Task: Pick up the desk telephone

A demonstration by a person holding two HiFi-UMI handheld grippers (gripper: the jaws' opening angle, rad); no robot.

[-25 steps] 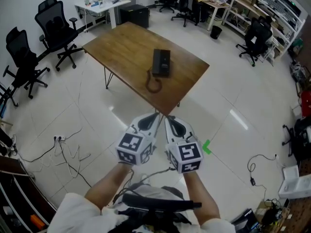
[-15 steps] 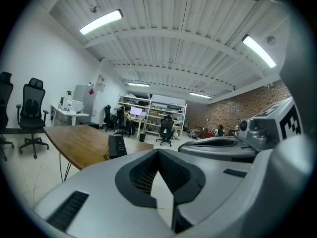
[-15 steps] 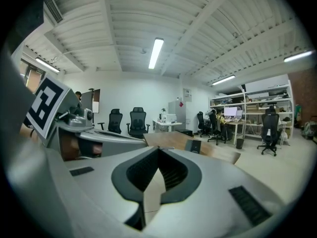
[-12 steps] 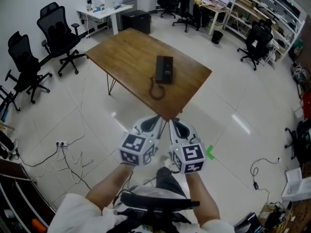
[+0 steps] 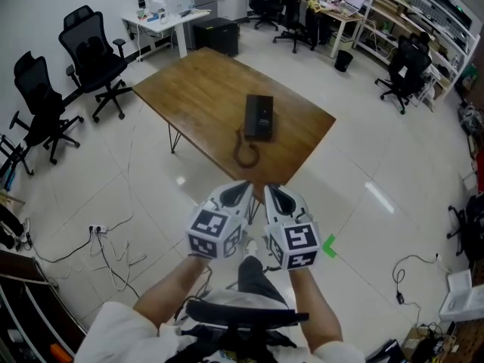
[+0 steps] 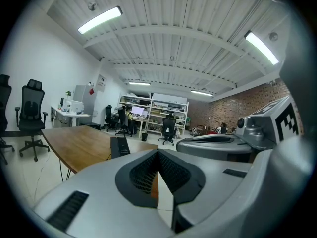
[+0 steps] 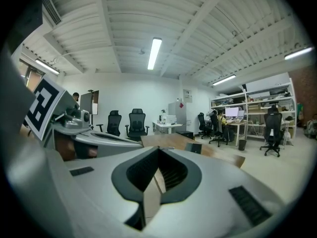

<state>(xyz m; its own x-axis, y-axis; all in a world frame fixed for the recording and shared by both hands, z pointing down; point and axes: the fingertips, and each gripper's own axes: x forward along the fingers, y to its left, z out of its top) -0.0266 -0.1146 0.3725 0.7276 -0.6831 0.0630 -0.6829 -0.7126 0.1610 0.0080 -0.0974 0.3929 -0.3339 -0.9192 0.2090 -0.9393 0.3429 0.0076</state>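
A black desk telephone (image 5: 259,116) lies near the right end of a brown wooden table (image 5: 197,89), its coiled cord (image 5: 246,154) curling toward the near edge. The left gripper view shows the phone (image 6: 119,147) standing up off the tabletop; in the right gripper view it (image 7: 196,148) is small and far. My left gripper (image 5: 246,189) and right gripper (image 5: 268,190) hang side by side over the floor, just short of the table's near corner. Both are shut with nothing in them.
Black office chairs (image 5: 94,55) stand left of the table, and a white side desk with a printer (image 5: 167,6) sits behind it. Cables (image 5: 106,240) trail over the tiled floor at left. Desks, shelves and more chairs (image 5: 401,70) fill the back right. Green tape (image 5: 328,246) marks the floor.
The table and phone have drawn closer and lower in the head view as I walk toward them. Both grippers stay shut and side by side.
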